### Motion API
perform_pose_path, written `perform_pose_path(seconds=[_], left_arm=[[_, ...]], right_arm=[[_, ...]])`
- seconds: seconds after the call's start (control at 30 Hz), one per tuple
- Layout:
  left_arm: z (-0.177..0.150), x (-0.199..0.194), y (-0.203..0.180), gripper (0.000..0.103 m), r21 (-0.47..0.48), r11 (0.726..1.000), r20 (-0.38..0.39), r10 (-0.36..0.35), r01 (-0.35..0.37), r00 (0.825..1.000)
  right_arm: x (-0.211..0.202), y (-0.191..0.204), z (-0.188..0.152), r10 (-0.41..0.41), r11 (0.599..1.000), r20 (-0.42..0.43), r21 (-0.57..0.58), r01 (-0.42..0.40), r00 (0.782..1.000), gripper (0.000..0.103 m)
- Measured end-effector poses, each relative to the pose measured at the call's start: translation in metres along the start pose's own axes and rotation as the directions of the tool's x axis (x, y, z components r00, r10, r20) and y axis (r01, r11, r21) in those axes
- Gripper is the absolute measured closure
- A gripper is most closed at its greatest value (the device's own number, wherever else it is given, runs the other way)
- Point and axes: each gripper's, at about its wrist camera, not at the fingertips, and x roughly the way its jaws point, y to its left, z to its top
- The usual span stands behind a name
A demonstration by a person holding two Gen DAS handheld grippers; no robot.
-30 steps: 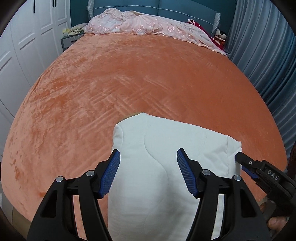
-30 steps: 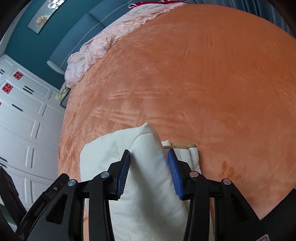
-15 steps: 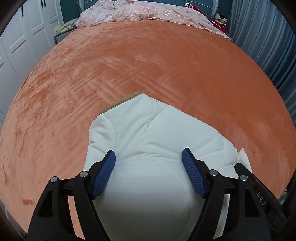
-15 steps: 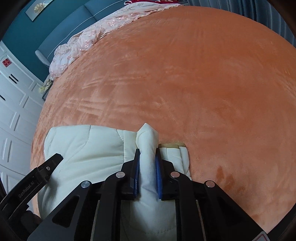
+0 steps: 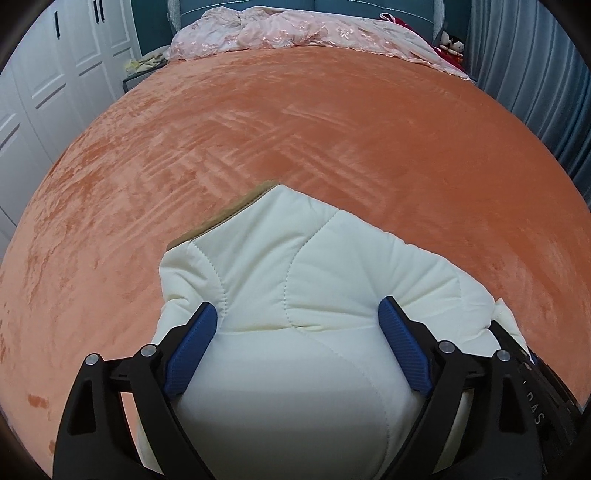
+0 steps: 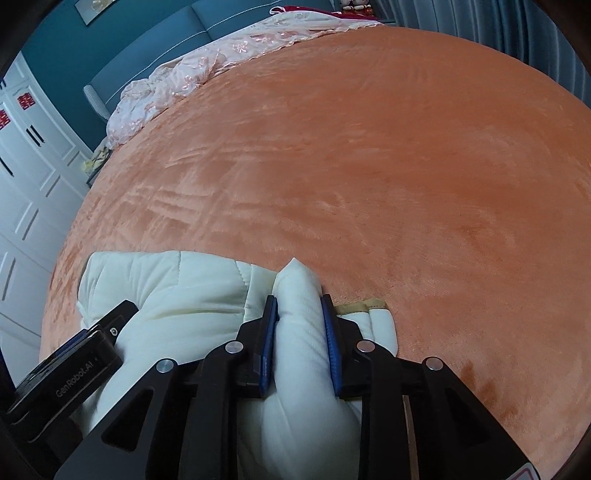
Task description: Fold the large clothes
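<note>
The cream-white quilted padded garment (image 5: 295,332) lay bundled at the lower centre of both wrist views, resting on the near edge of the orange plush bed cover (image 5: 295,147), with a strip of tan trim (image 5: 236,210) showing at its far left corner. The left gripper (image 5: 295,343) stood with its blue-padded fingers (image 5: 190,350) spread wide, straddling the thick fold; the pads looked to be just against the cloth at each side, but no pinch was made. The right gripper (image 6: 300,343) was drawn narrow and clamped on a puffed ridge of the same garment (image 6: 295,295), at lower centre of the right wrist view, with the other layers lying flat beside it.

The step in hand appeared to be taking hold of the bundle on both sides, to lift or turn it for the next fold. To do it well, the left claw should probably gather a smaller ridge of fabric, not the whole bulk, as the padding is springy and could slide out of a shallow bite. Both holds ought to catch all layers together, so the fold beneath does not fall open. The crumpled pink embroidered bedspread (image 5: 295,33) at the top of the frame lay well apart.
</note>
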Motion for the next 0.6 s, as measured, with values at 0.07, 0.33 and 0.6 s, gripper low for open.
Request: perform_pose_path(seconds=[0.07,0.33,0.6], left_arm=[[-0.001,0.003,0.0,0.015,-0.003,1.0,0.004,0.003,-0.003,1.0],[-0.003,0.01,-0.001,0.014,-0.003,1.0,0.024,0.023,-0.023,0.999],[-0.005,0.012,-0.001,0.013,-0.002,0.999,0.034,0.032,-0.032,0.999]], right_arm=[[0.002,0.0,-0.001,0.002,1.0,0.011,-0.002,-0.002,1.0,0.079],[0.003,-0.001,-0.006,0.005,1.0,0.037,-0.006,-0.005,0.999,0.078],[0.002,-0.003,-0.008,0.009,1.0,0.05,-0.006,-0.008,0.999,0.078]])
